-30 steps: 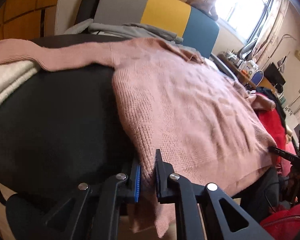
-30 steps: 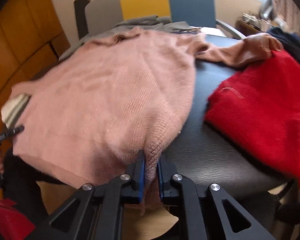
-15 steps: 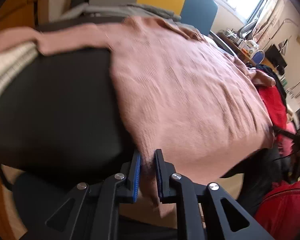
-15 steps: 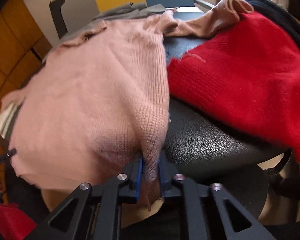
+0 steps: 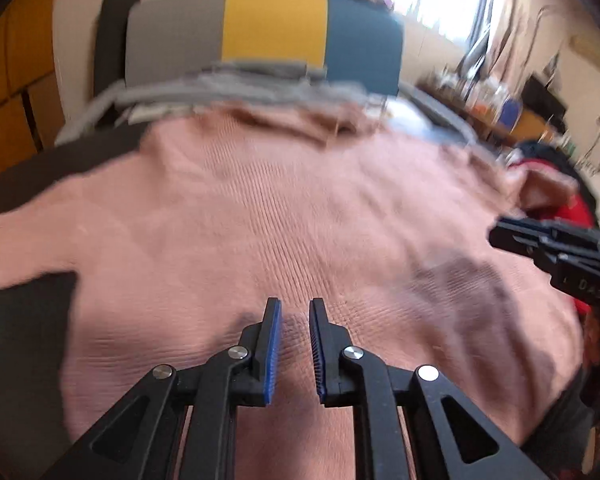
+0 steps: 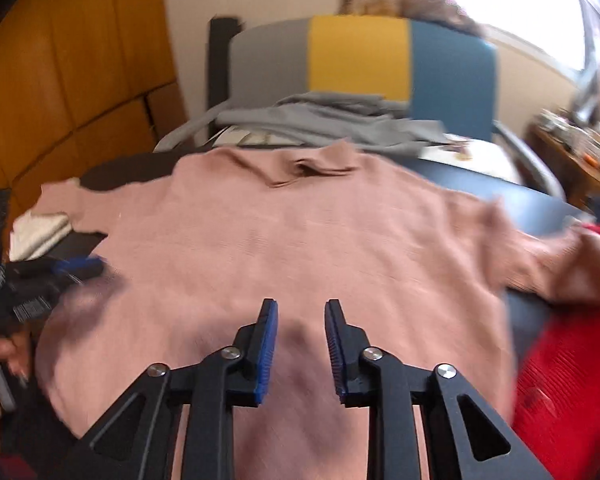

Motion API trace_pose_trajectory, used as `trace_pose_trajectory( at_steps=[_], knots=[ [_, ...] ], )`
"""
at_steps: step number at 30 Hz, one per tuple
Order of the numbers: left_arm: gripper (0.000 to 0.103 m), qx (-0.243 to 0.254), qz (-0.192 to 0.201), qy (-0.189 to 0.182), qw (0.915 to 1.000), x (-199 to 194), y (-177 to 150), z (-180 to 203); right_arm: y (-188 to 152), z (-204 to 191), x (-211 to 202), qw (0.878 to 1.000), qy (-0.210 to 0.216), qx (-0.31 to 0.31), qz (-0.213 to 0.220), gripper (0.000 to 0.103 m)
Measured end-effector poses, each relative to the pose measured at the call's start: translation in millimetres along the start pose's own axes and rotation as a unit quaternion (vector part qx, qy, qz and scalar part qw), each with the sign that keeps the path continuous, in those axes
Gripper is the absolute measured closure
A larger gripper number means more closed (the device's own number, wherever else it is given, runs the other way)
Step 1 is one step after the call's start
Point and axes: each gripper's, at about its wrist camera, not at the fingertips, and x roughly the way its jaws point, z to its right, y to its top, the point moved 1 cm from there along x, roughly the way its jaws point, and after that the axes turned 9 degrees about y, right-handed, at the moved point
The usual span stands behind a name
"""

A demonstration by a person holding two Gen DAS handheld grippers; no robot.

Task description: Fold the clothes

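A pink knit sweater [image 5: 300, 220] [image 6: 300, 240] lies spread on the black padded table [image 5: 20, 352], collar toward the far side. My left gripper [image 5: 295, 304] hovers over its lower body with a narrow gap between the pads. The knit shows through that gap and is not pinched. It also appears blurred at the left of the right wrist view as the left gripper [image 6: 60, 272]. My right gripper [image 6: 301, 308] stands wider over the sweater, its jaws closing with nothing between them. It juts in at the right of the left wrist view as the right gripper [image 5: 556, 248].
A red sweater [image 6: 572, 360] lies to the right, under the pink sleeve. A grey garment [image 6: 320, 120] sits behind the collar, before a grey, yellow and blue chair back [image 6: 360, 56]. A white folded garment [image 6: 36, 232] lies far left. A hand [image 6: 8, 348] shows at the left edge.
Both grippers have let go of the sweater's lower corners and swung inward over its body. Their jaws stand apart now. Each gripper now shows in the other's view.
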Motion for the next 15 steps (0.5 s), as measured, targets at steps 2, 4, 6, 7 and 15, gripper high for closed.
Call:
trace_pose_trajectory(
  at_steps=[2,4,6,7,15],
  knots=[
    [0.089,0.018,0.025,0.010,0.9995,1.2,-11.0,5.6,4.1,-7.3,32.1,0.999,0.009,-0.006,-0.033,0.079],
    [0.088,0.046,0.047,0.014,0.9977,0.7,-21.9,6.7,-4.2,-9.6,52.6,0.998,0.012,-0.021,-0.066,0.078],
    [0.085,0.044,0.059,0.004,0.9973,0.8,-27.6,-0.8,-15.4,-7.2,51.2,0.997,0.013,-0.042,-0.069,0.078],
    [0.085,0.035,0.060,-0.004,0.9975,1.3,-28.5,-5.5,-21.3,-3.1,42.3,0.996,0.011,-0.048,-0.068,0.078],
    [0.085,0.026,0.074,-0.009,0.9969,5.7,-15.3,-3.7,-78.5,66.3,-36.4,0.998,-0.003,0.037,-0.059,0.079]
  ],
)
